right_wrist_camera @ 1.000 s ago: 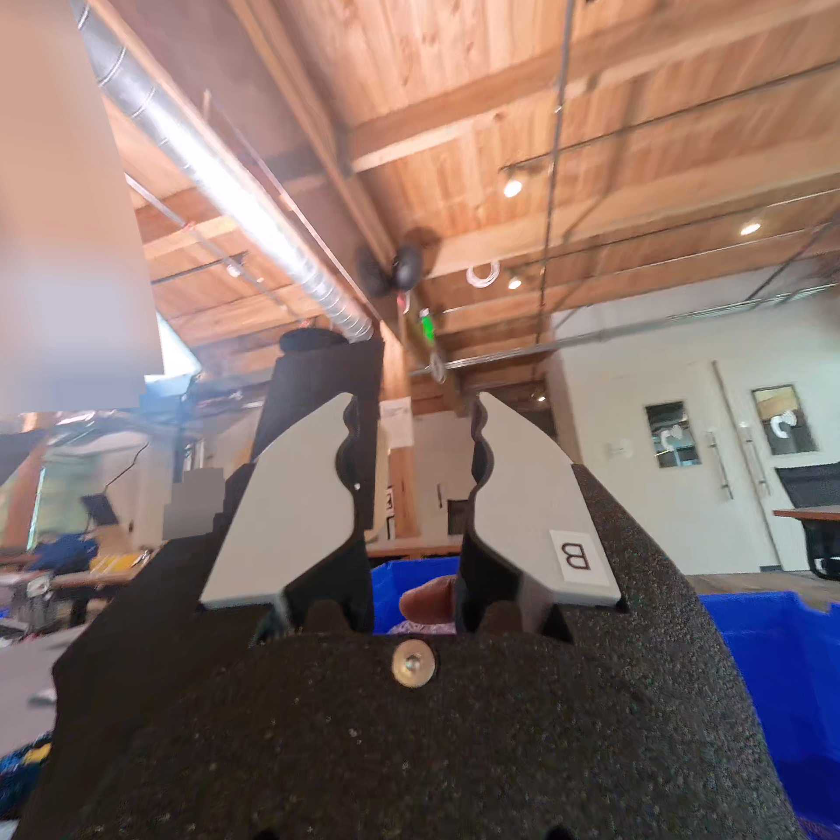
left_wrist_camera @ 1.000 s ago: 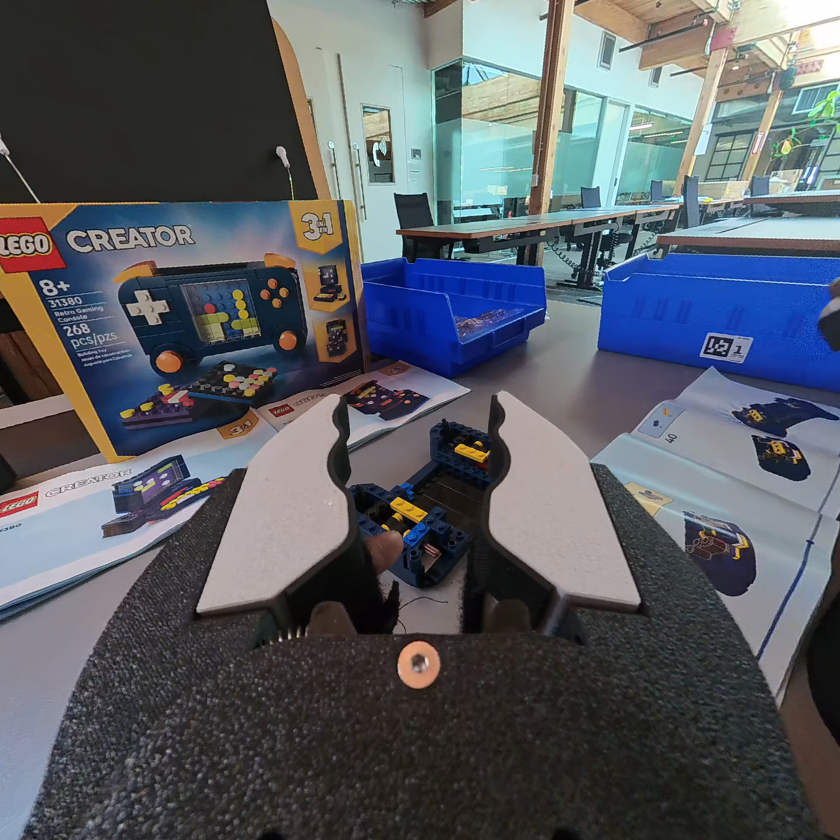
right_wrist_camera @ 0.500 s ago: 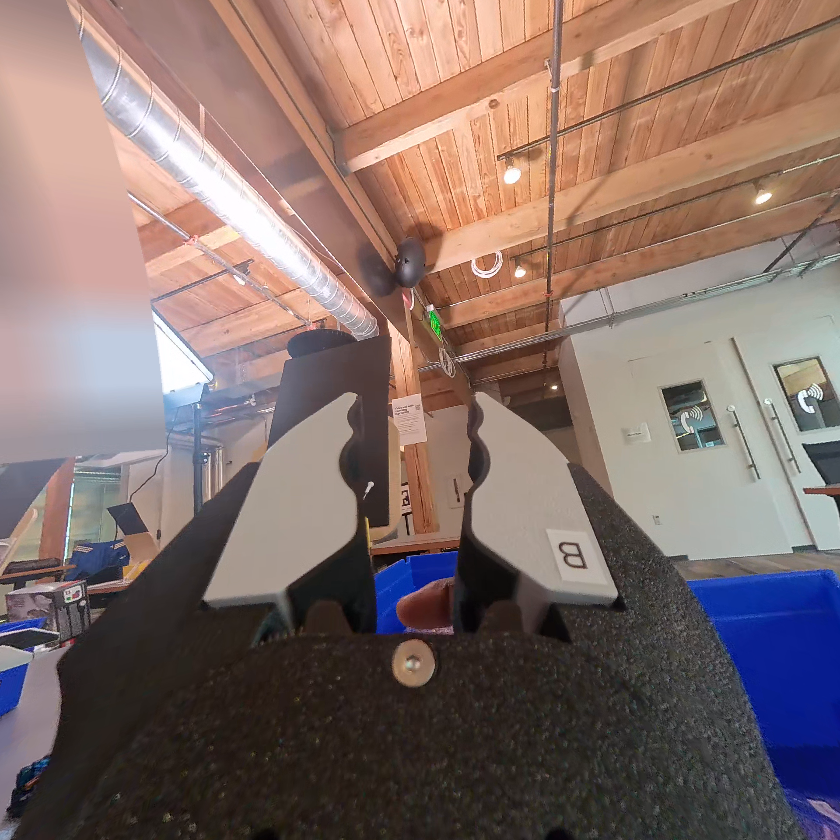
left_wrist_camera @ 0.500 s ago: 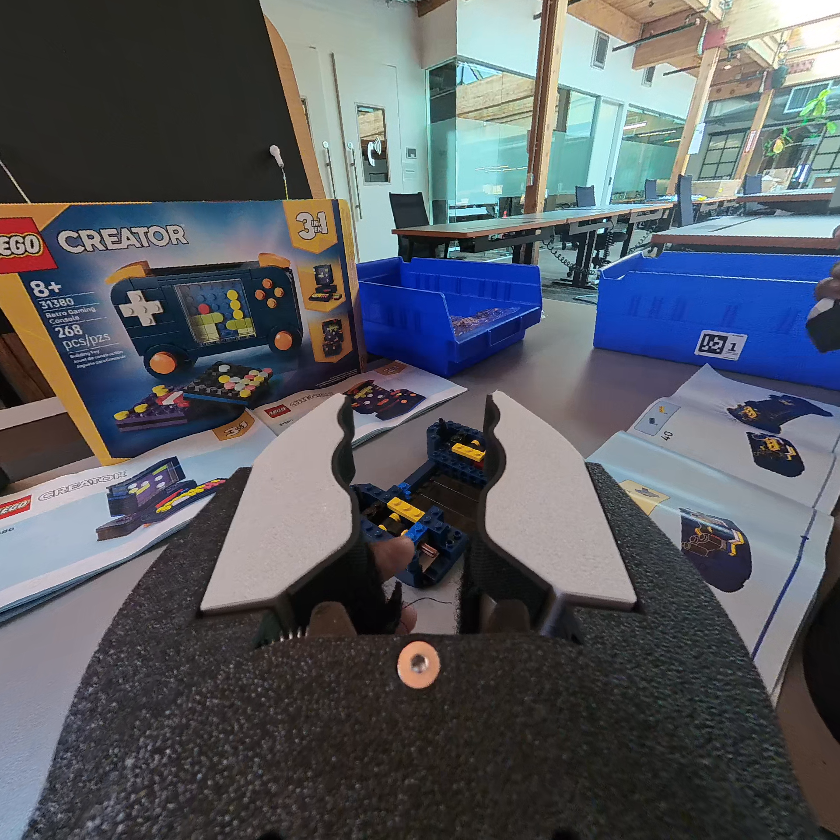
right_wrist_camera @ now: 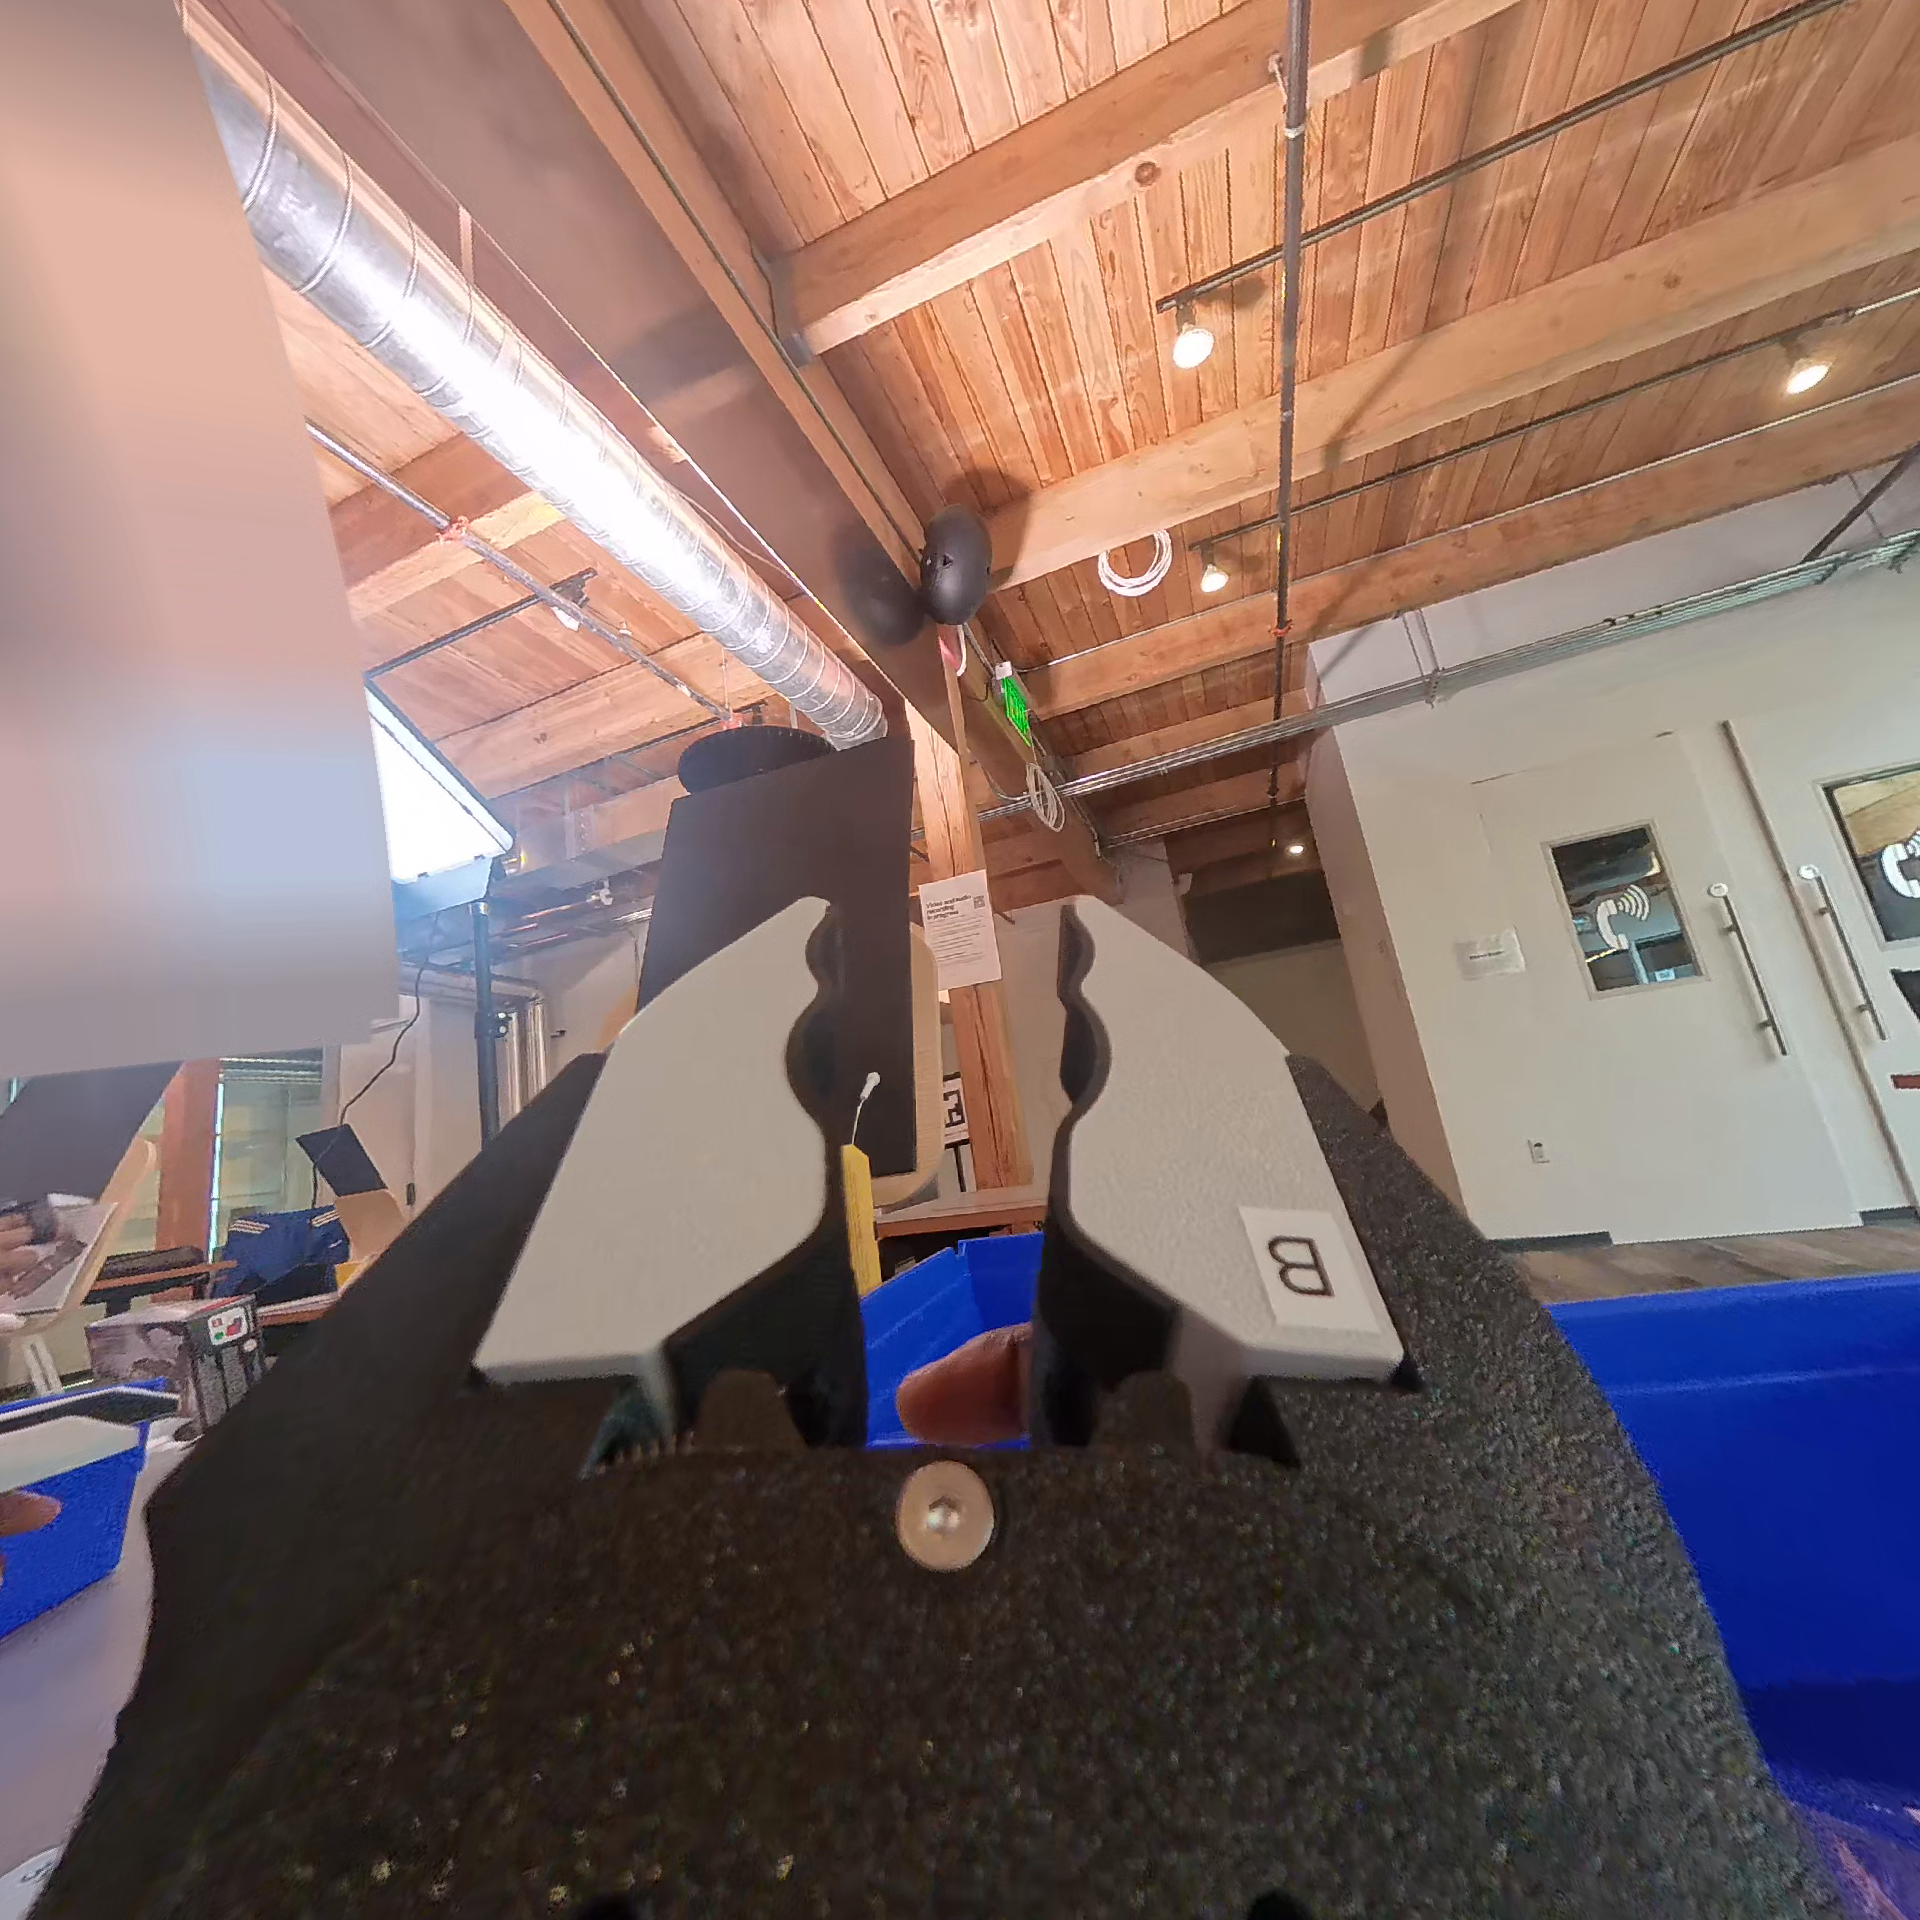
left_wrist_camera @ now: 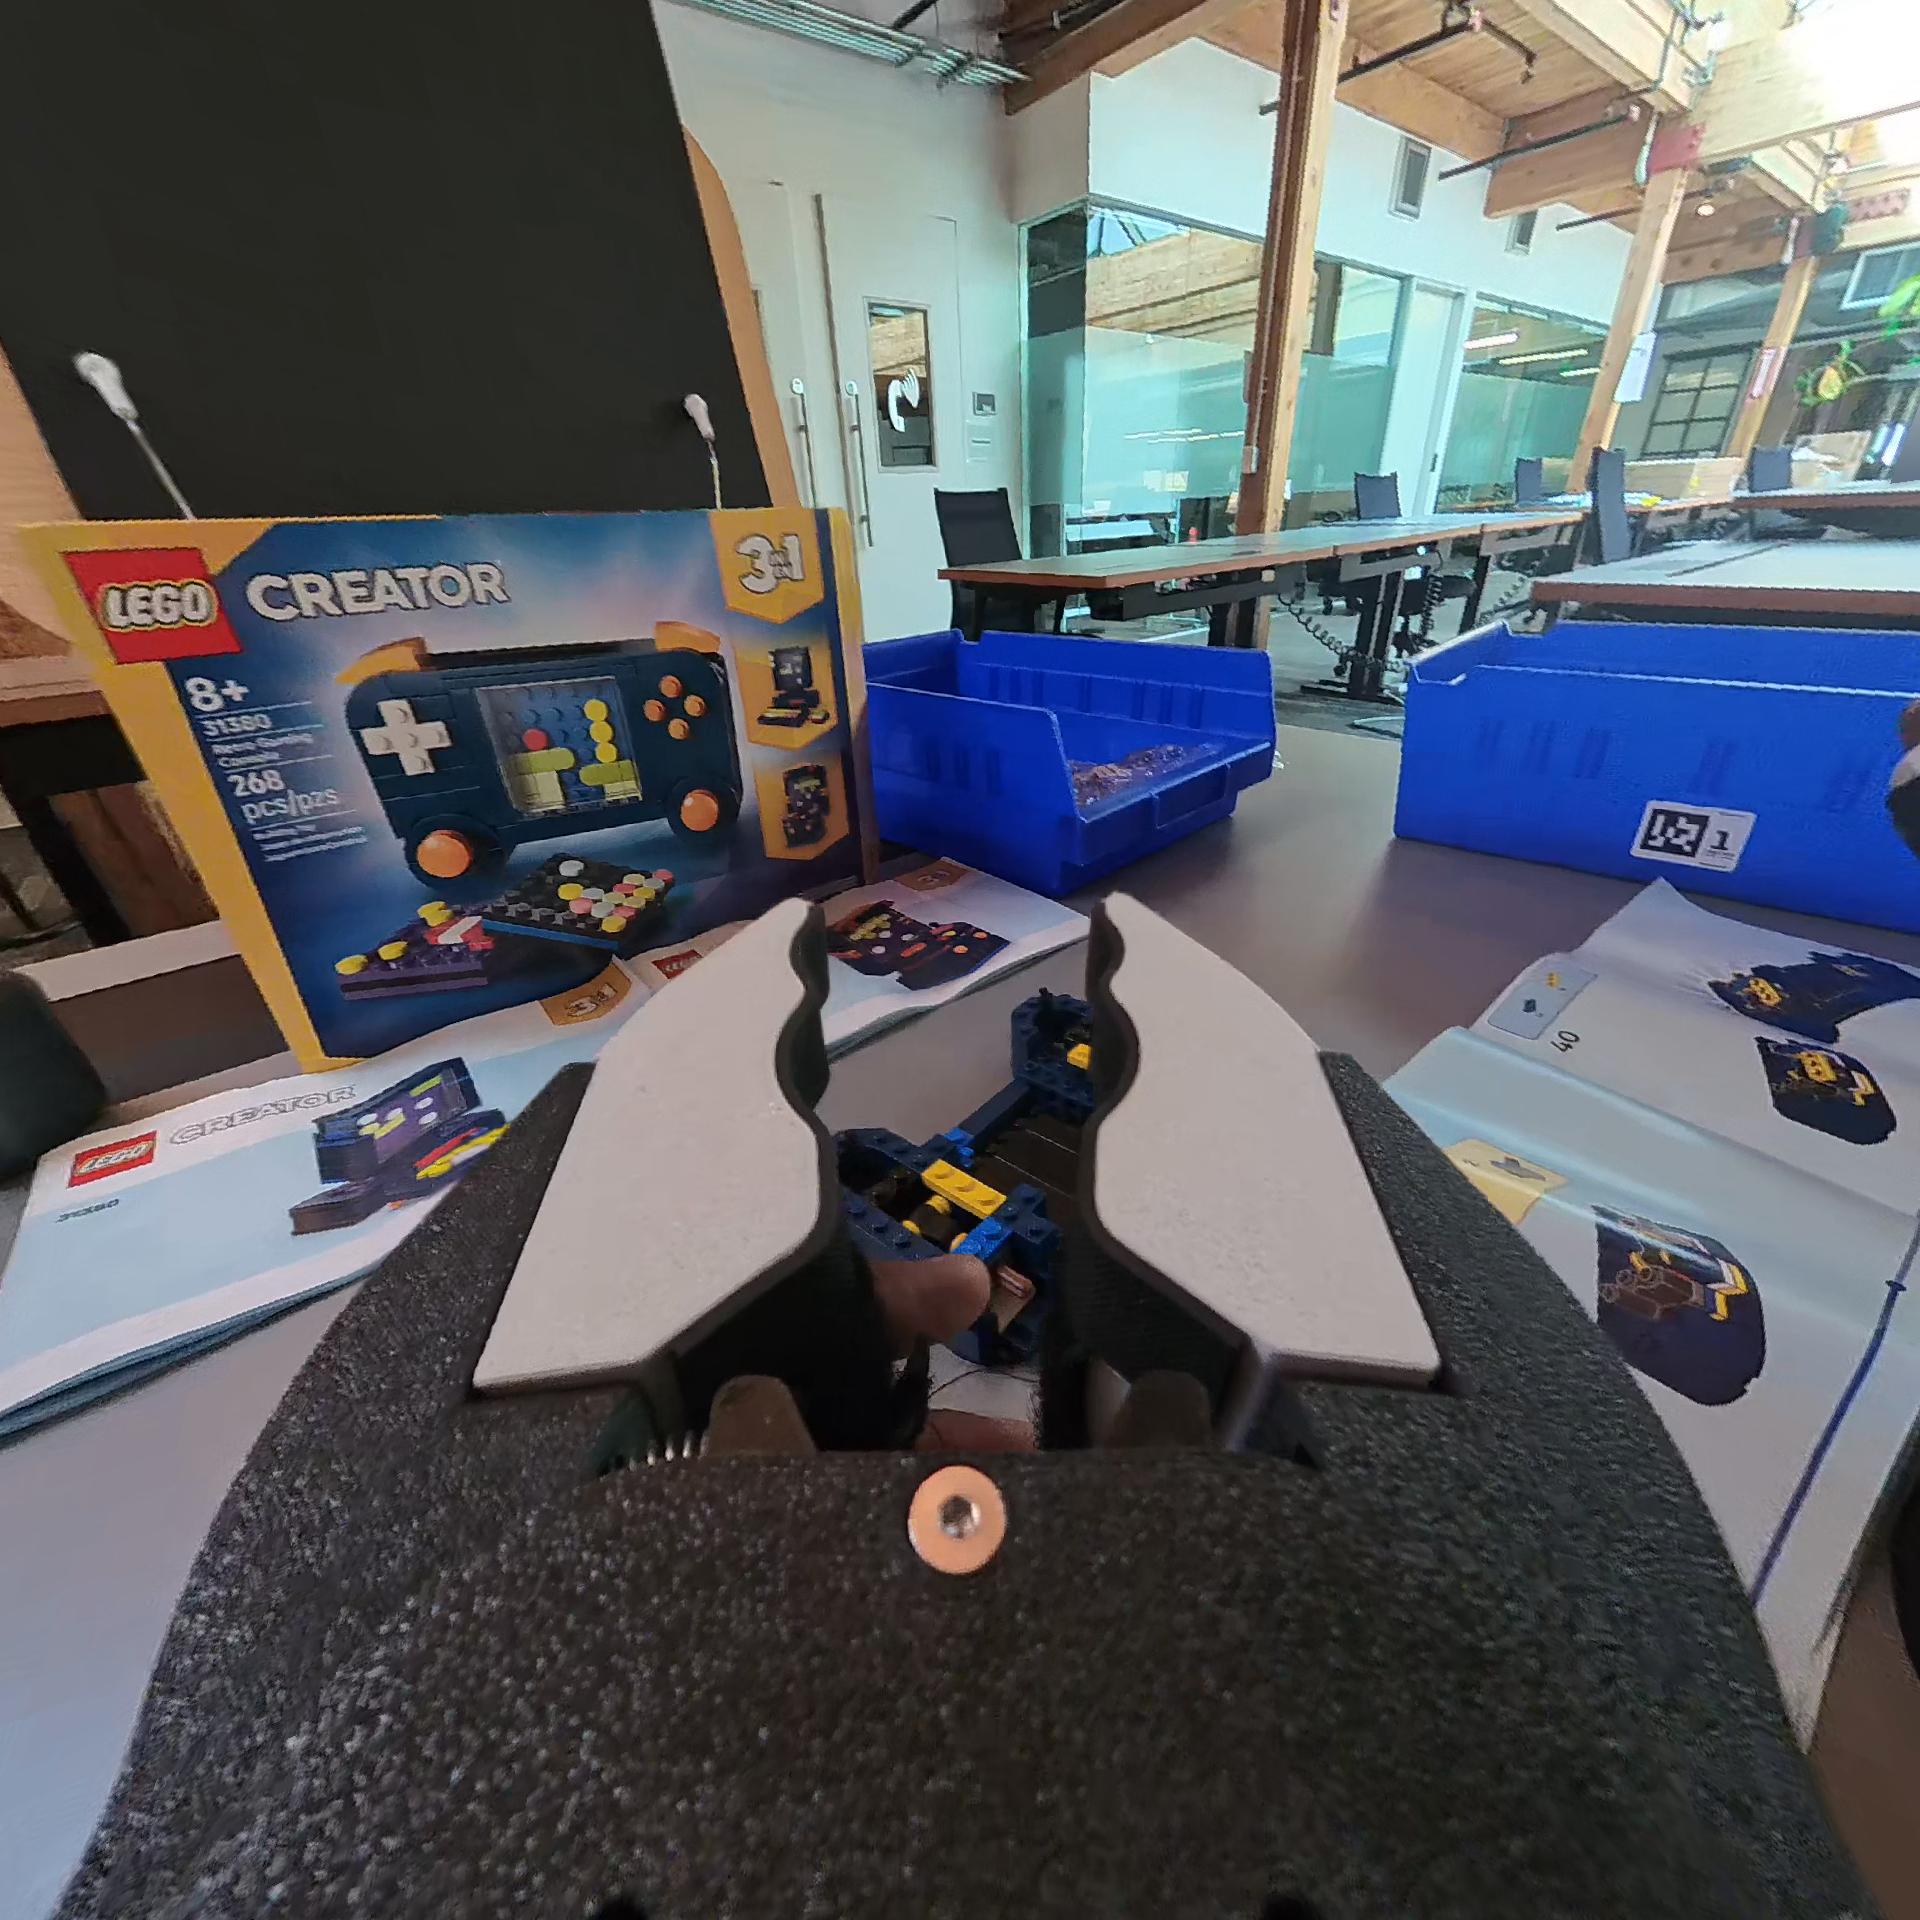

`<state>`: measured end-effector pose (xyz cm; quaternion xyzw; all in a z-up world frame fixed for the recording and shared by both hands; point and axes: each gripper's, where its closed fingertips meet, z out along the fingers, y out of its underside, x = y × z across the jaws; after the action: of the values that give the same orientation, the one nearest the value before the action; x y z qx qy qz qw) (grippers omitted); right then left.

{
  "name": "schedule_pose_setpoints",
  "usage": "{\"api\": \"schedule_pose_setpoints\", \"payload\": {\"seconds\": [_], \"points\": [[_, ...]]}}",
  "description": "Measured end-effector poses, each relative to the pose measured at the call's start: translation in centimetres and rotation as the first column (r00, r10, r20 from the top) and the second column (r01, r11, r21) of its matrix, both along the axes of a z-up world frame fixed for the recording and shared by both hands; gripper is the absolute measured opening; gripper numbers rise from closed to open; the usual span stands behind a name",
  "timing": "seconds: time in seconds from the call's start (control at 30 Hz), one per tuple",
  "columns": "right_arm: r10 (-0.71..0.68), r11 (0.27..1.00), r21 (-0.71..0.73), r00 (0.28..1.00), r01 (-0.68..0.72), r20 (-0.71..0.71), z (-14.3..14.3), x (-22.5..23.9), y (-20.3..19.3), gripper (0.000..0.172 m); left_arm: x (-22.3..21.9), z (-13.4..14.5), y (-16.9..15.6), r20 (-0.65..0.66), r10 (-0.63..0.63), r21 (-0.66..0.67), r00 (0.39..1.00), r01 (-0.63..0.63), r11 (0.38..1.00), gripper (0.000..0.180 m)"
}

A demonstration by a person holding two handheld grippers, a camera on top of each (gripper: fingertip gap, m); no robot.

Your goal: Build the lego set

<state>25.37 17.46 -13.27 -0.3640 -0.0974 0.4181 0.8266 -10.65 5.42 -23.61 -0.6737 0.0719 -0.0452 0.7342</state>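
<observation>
Left gripper (left_wrist_camera: 956,935), lower centre of the left wrist view, is held level just above the grey table (left_wrist_camera: 1299,914) and points toward the far wall; its jaws stand apart with nothing pressed between the pads. Seen through the gap, a dark-blue brick model (left_wrist_camera: 977,1174) with yellow pieces lies on the table under and just ahead of the fingers; whether a pad touches it cannot be told. A fingertip (left_wrist_camera: 930,1288) shows low in the gap. At upper left a toy box (left_wrist_camera: 447,769) stands upright, with a booklet (left_wrist_camera: 177,1226) flat before it; a second booklet (left_wrist_camera: 935,935) lies beyond the fingertips. An open manual (left_wrist_camera: 1662,1122) lies at right. Two blue bins (left_wrist_camera: 1060,727) (left_wrist_camera: 1662,748) stand across the middle of the frame. Right gripper (right_wrist_camera: 940,956) is tilted upward toward the wooden ceiling (right_wrist_camera: 1039,208), its jaws apart and bare. A black panel (right_wrist_camera: 779,914) stands behind its left finger; a blue bin (right_wrist_camera: 1714,1455) lies at lower right.
</observation>
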Motion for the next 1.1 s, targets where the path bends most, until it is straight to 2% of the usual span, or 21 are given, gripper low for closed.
{"api": "schedule_pose_setpoints", "payload": {"seconds": [0.2,0.67,0.73,0.8,0.83,1.1], "points": [[0.022,1.0,-0.02,0.999,-0.021,0.023,-0.3,-0.7,0.2,0.038,-0.5,0.3,-0.2,0.06,0.007,0.009,0.998,-0.007,1.0,0.046],[0.093,0.994,-0.064,0.993,-0.089,0.069,-1.1,-2.4,0.5,0.038,0.3,0.3,-0.3,0.01,-0.024,0.012,1.0,0.024,1.0,0.038],[0.099,0.993,-0.07,0.992,-0.094,0.075,-1.2,-2.6,0.6,0.038,0.0,0.8,-0.5,0.006,-0.003,0.041,1.0,0.003,0.999,0.033],[0.101,0.993,-0.072,0.991,-0.095,0.085,-1.3,-2.8,0.6,0.037,-0.6,2.4,-1.3,0.037,0.02,0.138,0.999,-0.025,0.99,0.014],[0.102,0.993,-0.073,0.991,-0.096,0.09,-1.3,-2.9,0.5,0.037,-0.8,3.1,-1.7,0.052,0.018,0.175,0.998,-0.027,0.984,0.011],[0.112,0.991,-0.081,0.988,-0.104,0.106,-1.6,-3.3,0.6,0.037,-0.2,2.1,-1.3,0.01,-0.005,0.119,1.0,0.004,0.993,0.004]]}}
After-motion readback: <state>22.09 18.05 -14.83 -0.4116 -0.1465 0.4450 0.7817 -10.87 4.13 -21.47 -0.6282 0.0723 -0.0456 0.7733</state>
